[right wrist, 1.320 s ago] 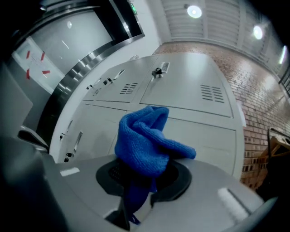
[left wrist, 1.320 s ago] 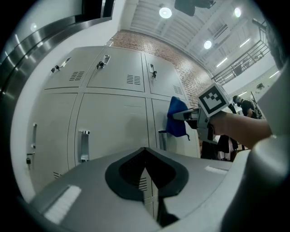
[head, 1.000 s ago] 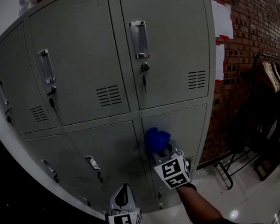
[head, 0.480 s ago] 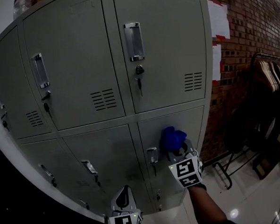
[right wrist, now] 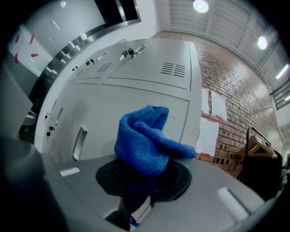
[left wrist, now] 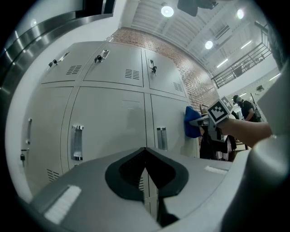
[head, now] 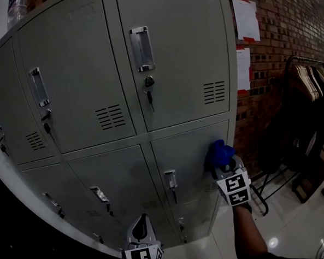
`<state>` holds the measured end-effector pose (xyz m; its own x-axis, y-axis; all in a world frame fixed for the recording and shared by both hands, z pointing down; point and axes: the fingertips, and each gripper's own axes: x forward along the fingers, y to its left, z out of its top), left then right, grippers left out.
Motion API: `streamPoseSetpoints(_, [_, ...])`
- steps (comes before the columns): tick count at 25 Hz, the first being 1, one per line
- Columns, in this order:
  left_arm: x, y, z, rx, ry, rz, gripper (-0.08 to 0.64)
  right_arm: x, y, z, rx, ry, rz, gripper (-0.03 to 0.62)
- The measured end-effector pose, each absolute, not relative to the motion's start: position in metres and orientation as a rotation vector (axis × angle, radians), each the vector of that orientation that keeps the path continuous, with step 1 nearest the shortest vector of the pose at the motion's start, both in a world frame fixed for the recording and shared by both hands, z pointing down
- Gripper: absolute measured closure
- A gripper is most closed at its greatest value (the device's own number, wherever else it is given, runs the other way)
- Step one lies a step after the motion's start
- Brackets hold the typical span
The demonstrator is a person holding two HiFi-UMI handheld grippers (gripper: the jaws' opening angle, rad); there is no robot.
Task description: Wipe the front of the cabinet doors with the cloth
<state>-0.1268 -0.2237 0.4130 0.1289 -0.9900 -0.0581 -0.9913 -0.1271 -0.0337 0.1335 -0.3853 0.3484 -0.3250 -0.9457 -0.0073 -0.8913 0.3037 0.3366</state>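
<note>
A grey metal cabinet (head: 122, 101) with several doors fills the head view. My right gripper (head: 221, 160) is shut on a bunched blue cloth (head: 218, 152) and holds it against the lower right door (head: 188, 152), near that door's right edge. The right gripper view shows the blue cloth (right wrist: 145, 142) bulging out of the jaws in front of the door. My left gripper (head: 142, 231) hangs low, away from the doors, its jaws closed with nothing in them. In the left gripper view the cloth (left wrist: 192, 122) and the right gripper (left wrist: 213, 118) sit at the right.
Each door carries a handle (head: 140, 48) and a lock with keys (head: 148, 91). A brick wall (head: 280, 48) with taped papers (head: 245, 18) stands right of the cabinet. A rack of hangers and dark clothes (head: 309, 112) stands on the glossy floor (head: 288, 228) at the right.
My right gripper has slid the blue cloth rightward across the lower right door, from beside the handle to the door's right edge. The left gripper has stayed put.
</note>
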Motion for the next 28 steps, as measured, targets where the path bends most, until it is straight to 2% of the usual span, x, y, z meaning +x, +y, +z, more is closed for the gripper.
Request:
streamPoseSetpoints(4, [-0.116,-0.225,0.414,-2.321,2.021,0.008,0.543,0.175,-0.396,0.357,1.820,-2.164,-0.382,0.499])
streamPoseSetpoints(7, [-0.116,-0.223,0.415,-2.322,2.021,0.003,0.543,0.174,-0.389,0.355,1.845,-2.182,-0.367,0.499])
streamPoseSetpoints(14, [-0.125,-0.213,0.416,-2.309,2.050,0.000,0.543,0.076,-0.363,0.349,1.611,-2.376,-0.495,0.499])
streamPoseSetpoints(21, [-0.142,-0.203,0.421,-2.299,2.075,-0.003,0.543,-0.021,-0.336,0.380,1.378,-2.657,-0.234,0.499])
streamPoseSetpoints(28, [-0.135,-0.200,0.415,-2.311,2.049,0.019,0.543,-0.035,-0.349,0.398,1.299,-2.595,-0.268,0.493])
